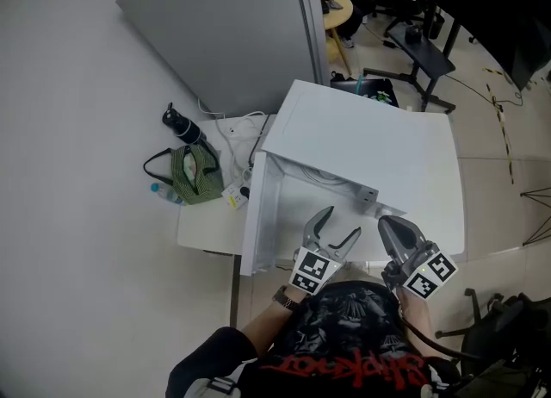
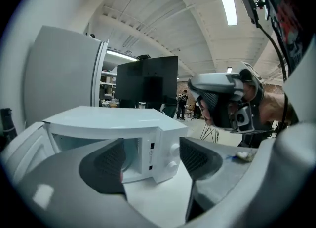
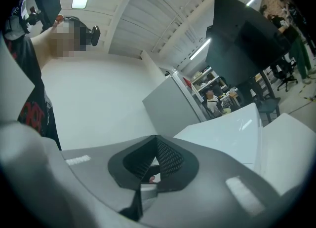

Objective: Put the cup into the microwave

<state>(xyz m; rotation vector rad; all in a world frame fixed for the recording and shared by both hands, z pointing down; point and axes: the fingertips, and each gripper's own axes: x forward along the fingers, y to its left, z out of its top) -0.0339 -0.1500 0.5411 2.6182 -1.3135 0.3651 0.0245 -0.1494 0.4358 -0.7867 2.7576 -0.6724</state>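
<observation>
The white microwave (image 1: pixel 362 151) stands on a white tabletop (image 1: pixel 207 224) with its door (image 1: pixel 256 215) swung wide to the left, and both grippers hang just in front of the opening, close to the person's chest. The left gripper (image 1: pixel 343 222) has its fingers (image 2: pixel 103 165) spread, with nothing between them; its own view looks through the gap at the microwave's control panel and open cavity. The right gripper (image 1: pixel 389 226) has its fingers (image 3: pixel 170 160) pressed together on nothing that can be made out. No view shows the cup plainly. A reddish sliver (image 2: pixel 122 175) peeks out at the inner edge of one left finger, in line with the cavity. It may be the cup sitting inside, but too little shows to say so. If it is, what is left is probably the door, and that is where trouble could start. The door reaches out past the tabletop's front edge, so a spread finger sweeping across could catch its rim and jerk it. A hard shove to close it could slide the light-looking oven back across the smooth tabletop and rock whatever stands inside. If the cup sits near the cavity's front lip, the closing door could strike and tip it. If the sliver is not the cup, the danger is simpler — the door gets shut on an empty oven. The green bag (image 1: pixel 196 174) and black bottle (image 1: pixel 182 126) lie well apart at the far left, out of harm's way.
</observation>
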